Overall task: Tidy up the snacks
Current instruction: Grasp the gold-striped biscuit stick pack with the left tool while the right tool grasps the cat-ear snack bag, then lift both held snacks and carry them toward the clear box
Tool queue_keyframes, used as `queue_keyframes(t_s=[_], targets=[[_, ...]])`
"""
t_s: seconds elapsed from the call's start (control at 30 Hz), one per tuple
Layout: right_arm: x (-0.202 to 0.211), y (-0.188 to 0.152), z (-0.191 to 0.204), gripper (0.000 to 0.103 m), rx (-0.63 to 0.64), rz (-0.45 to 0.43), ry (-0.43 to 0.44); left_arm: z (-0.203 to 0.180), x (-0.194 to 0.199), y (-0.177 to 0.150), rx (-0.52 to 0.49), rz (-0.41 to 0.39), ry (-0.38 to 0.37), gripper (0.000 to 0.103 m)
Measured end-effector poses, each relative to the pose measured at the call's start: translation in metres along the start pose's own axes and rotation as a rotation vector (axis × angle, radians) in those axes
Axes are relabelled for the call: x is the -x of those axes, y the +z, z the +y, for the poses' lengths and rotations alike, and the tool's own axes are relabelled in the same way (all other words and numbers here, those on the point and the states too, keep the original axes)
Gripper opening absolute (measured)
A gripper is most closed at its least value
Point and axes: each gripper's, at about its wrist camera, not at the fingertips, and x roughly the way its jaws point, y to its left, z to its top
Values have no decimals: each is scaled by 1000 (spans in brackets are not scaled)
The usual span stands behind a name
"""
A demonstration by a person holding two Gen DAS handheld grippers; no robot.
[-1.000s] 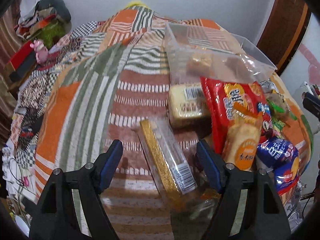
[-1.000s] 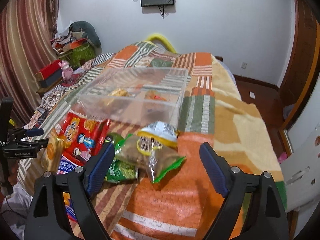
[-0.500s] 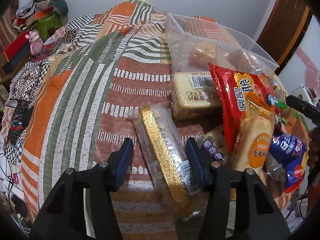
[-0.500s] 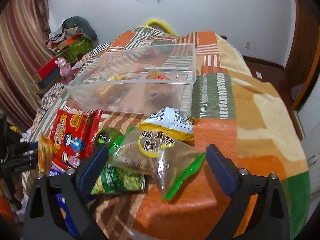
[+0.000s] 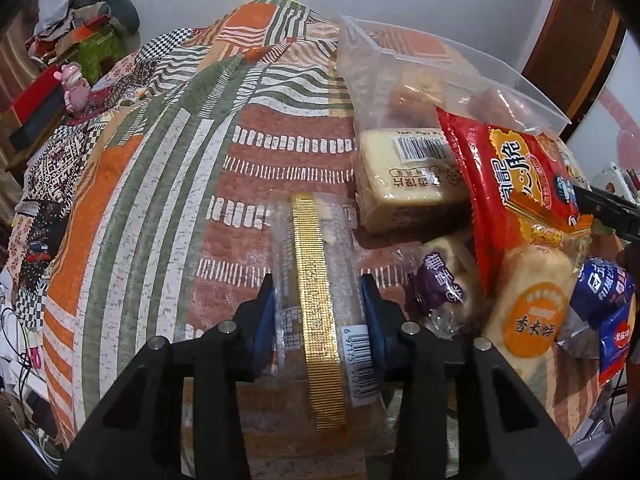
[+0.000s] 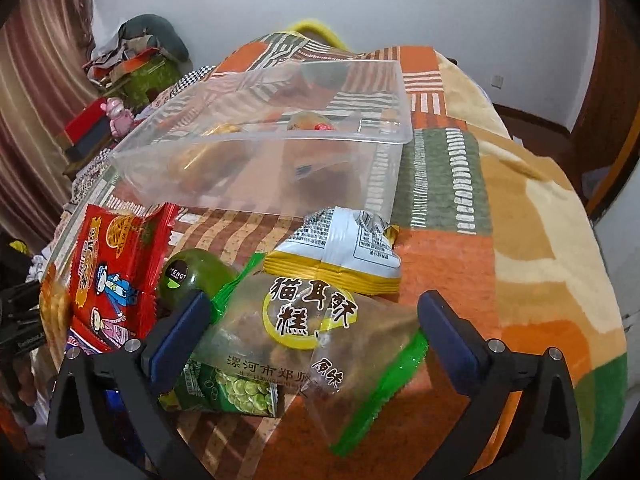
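My left gripper is closing on a long clear biscuit packet with a gold strip, which lies on the patterned blanket; both blue pads press its sides. My right gripper stands open, its fingers straddling a clear bag with green edges and a yellow label without touching it. A clear plastic bin holding a few snacks stands just beyond. Around it lie a red packet, a yellow-and-white packet, a green pea packet and a green round pack.
Beside the left gripper lie a cream cake packet, a purple-label pack, an orange-label cracker pack and a blue packet. A pink toy and a red box sit at the bed's left side.
The left jaws have narrowed from wide apart to gripping the gold-strip packet as the gripper sank. The right gripper widened and dropped down over the green-edged bag.
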Motion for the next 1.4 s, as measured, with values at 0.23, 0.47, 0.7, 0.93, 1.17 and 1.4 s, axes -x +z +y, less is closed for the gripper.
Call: queue_keyframes(t_s=[0.23, 0.47, 0.7, 0.93, 1.17, 1.4], targets=[[10, -4, -9, 84, 2, 4, 36, 2, 13, 2, 7, -23, -1, 35], [29, -9, -3, 54, 69, -20, 14, 2, 32, 5, 12, -56, 0, 35], [36, -6, -5, 83, 40, -15, 9, -2, 60, 13, 3, -121, -3, 20], [16, -3, 5, 94, 55, 17, 12, -6, 76, 24, -12, -153, -16, 17], [-7, -3, 12, 99, 88, 37, -57, -2, 51, 11, -22, -73, 38, 55], [-2, -4, 4, 71, 75, 5, -85, 3, 20, -6, -12, 19, 11, 55]])
